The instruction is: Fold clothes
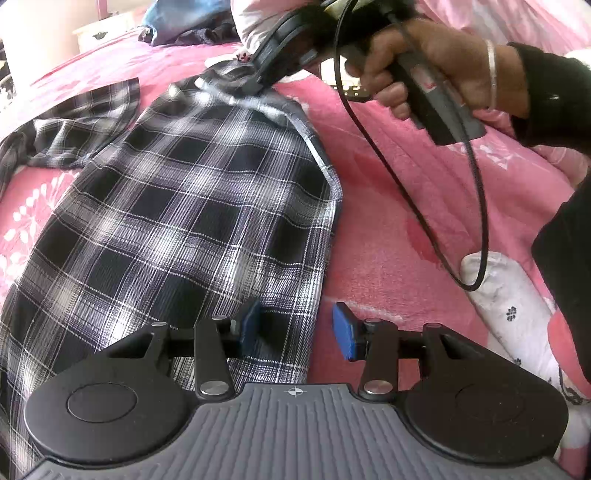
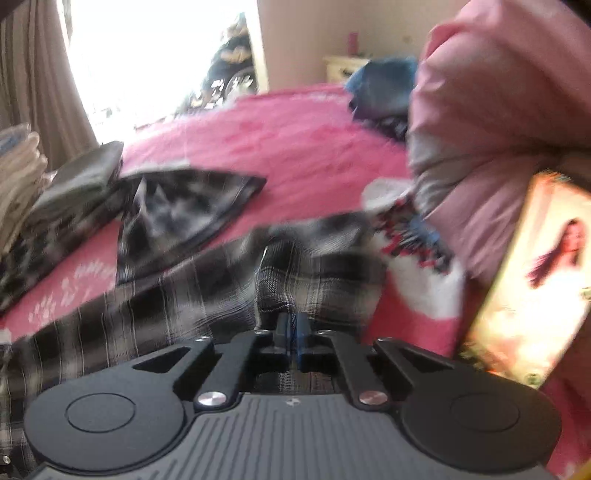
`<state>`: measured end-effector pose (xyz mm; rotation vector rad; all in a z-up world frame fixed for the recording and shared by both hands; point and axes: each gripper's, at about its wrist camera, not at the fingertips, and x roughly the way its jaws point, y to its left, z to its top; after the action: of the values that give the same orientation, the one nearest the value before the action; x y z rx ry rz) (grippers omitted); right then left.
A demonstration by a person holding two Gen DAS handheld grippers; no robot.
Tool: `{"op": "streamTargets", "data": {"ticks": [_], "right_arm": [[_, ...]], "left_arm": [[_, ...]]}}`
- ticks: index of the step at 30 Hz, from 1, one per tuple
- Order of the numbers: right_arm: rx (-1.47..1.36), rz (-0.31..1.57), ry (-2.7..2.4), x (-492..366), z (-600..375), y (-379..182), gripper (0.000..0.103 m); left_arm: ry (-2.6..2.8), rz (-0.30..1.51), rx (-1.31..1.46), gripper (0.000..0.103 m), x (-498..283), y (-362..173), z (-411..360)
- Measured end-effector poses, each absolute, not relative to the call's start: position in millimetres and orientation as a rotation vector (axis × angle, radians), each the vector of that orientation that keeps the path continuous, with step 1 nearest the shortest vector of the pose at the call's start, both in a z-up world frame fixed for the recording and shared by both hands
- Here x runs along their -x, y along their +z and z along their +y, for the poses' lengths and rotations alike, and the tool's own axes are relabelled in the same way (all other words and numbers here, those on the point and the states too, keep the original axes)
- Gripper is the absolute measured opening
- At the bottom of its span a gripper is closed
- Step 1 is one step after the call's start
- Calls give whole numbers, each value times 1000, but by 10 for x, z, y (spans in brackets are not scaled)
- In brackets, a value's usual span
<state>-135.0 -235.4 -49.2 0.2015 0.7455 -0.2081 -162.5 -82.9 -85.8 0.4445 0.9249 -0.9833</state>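
Note:
A black-and-white plaid shirt (image 1: 192,206) lies spread on the pink bed cover (image 1: 399,221). My left gripper (image 1: 297,332) is open and empty, low over the shirt's near right edge, with one blue pad (image 1: 250,325) over the cloth and the other over the bed. My right gripper (image 2: 293,326) is shut on the plaid shirt (image 2: 295,269) at its far end and lifts a fold of it. In the left wrist view the right gripper (image 1: 258,79) shows at the top, pinching the shirt's far edge. A sleeve (image 2: 177,214) lies spread to the left.
Folded clothes (image 2: 22,184) are stacked at the left of the bed. A pink pillow (image 2: 498,122) and a picture box (image 2: 532,280) sit to the right. Dark and blue clothes (image 1: 184,26) lie at the far side. A white patterned cloth (image 1: 517,306) lies near right.

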Motion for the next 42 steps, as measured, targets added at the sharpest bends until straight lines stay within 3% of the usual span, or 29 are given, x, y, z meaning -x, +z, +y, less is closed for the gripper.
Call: {"op": "streamTargets", "data": {"ticks": [12,20,27,28,32,39,42], "right_arm": [[-498,758,-527,2155,-3061,-404,4],[-288,710,-335,2010,-2771,-195,5],[-211,1009,-185,1726,-2729,-658,4],[-205,1060,-195,1766,-2774,-692,0],[-89,1133,-305,1956,-2938,-562,4],[-116,1028,-89,1927,-2837,-316,6],[-10,1074,104,1903,-2576,-392,8]], "left_arm": [[-987,925,-449,43,1605,-878,-809],[-983,925,-453,43,1603,-876,-814],[-999,912,-452,43,1648,-839,-792],[-1003,910,-457,43,1660,-830,-786],[-1019,915,-454,43,1701,-799,-713],[-1034,842,-571,42,1842,-843,-780],[-1038,767,-692,32,1982,-865,-829]]}}
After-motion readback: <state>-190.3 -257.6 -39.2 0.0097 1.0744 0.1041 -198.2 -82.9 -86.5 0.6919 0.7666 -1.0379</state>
